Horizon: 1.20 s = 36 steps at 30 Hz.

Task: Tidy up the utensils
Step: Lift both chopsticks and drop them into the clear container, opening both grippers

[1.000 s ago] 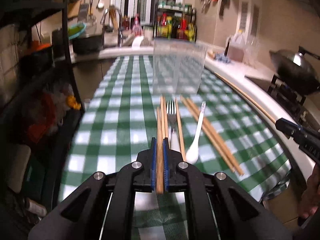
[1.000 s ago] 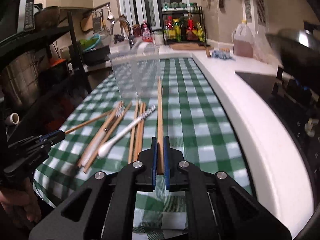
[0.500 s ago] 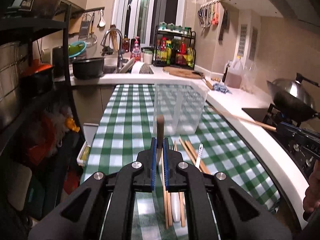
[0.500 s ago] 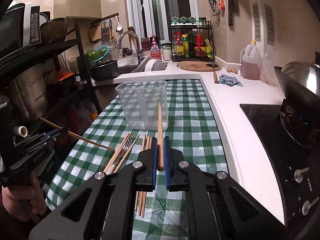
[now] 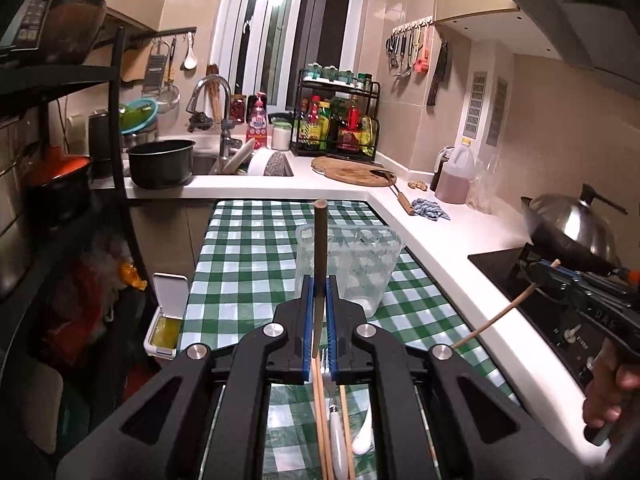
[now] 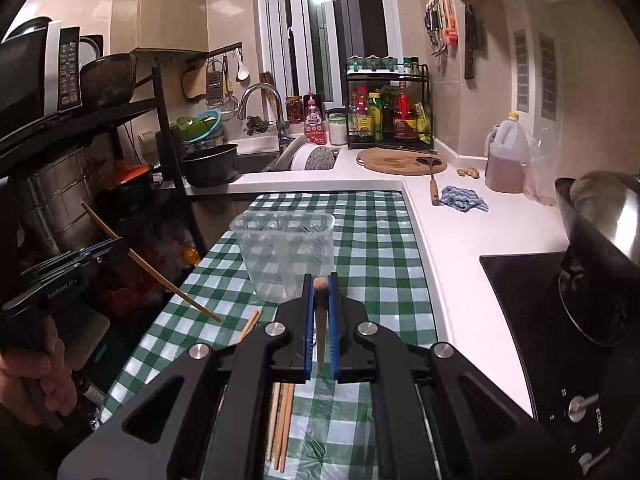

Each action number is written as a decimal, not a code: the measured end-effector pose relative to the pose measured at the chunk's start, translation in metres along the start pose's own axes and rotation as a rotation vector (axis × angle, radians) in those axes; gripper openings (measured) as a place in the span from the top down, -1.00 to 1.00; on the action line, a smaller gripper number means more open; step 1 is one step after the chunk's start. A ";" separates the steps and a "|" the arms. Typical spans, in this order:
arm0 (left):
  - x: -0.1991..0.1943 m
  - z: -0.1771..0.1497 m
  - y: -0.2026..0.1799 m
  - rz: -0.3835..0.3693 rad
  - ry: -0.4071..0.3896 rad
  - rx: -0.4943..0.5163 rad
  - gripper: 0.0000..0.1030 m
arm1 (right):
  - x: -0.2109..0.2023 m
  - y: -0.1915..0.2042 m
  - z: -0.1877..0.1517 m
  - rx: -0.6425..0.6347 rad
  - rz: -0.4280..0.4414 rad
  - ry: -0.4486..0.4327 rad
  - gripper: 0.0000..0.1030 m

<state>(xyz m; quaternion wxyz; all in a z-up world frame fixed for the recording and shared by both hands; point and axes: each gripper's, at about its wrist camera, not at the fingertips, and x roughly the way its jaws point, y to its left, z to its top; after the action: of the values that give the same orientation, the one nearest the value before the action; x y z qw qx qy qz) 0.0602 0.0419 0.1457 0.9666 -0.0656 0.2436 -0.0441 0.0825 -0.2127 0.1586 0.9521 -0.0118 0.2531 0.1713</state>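
Wood is what each tool carries. In the left wrist view, the left gripper (image 5: 319,320) is clamped on a brown chopstick (image 5: 319,248), which now stands steeply upward between the blue pads; a second ago it lay flat among the pile on the cloth. The camera has risen with it, so the clear plastic container (image 5: 352,264) sits just beyond the fingertips, on the green checked tablecloth (image 5: 240,272). To me that reads as the pick done and the drop into the container coming. Near the bottom edge, the remaining chopsticks (image 5: 324,420) and a white spoon (image 5: 366,436) lie on the cloth, mostly hidden by the gripper's frame, so I cannot count them. At the right, the right gripper (image 5: 548,276) holds a pale chopstick whose lower end slants down to the left.

In the right wrist view, the right gripper (image 6: 320,320) is closed on its own chopstick (image 6: 319,312), seen nearly end-on where half a second ago it pointed well forward; it too has been tilted up. The container (image 6: 286,252) stands just ahead. At the left, the left gripper (image 6: 96,254) holds its stick slanting down over the cloth. A few loose chopsticks (image 6: 282,424) show beneath the frame, cut off below. Whether the container holds anything yet is hard to make out through its glare.
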 end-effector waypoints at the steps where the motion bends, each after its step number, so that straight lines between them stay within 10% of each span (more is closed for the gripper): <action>1: 0.002 0.008 0.001 -0.010 0.019 -0.006 0.88 | 0.002 0.000 0.007 -0.002 0.002 0.009 0.88; 17: 0.040 0.165 0.010 -0.072 0.077 -0.026 0.88 | 0.037 0.005 0.172 0.019 0.090 -0.026 0.88; 36: 0.202 0.098 0.012 -0.097 0.414 -0.024 0.88 | 0.190 0.003 0.133 0.022 0.050 0.190 0.88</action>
<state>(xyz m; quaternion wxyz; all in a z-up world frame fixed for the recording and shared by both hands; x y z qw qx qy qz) 0.2851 0.0404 0.1353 0.8919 -0.0785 0.4338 -0.1004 0.2992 -0.1341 0.1824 0.9193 -0.0114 0.3442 0.1903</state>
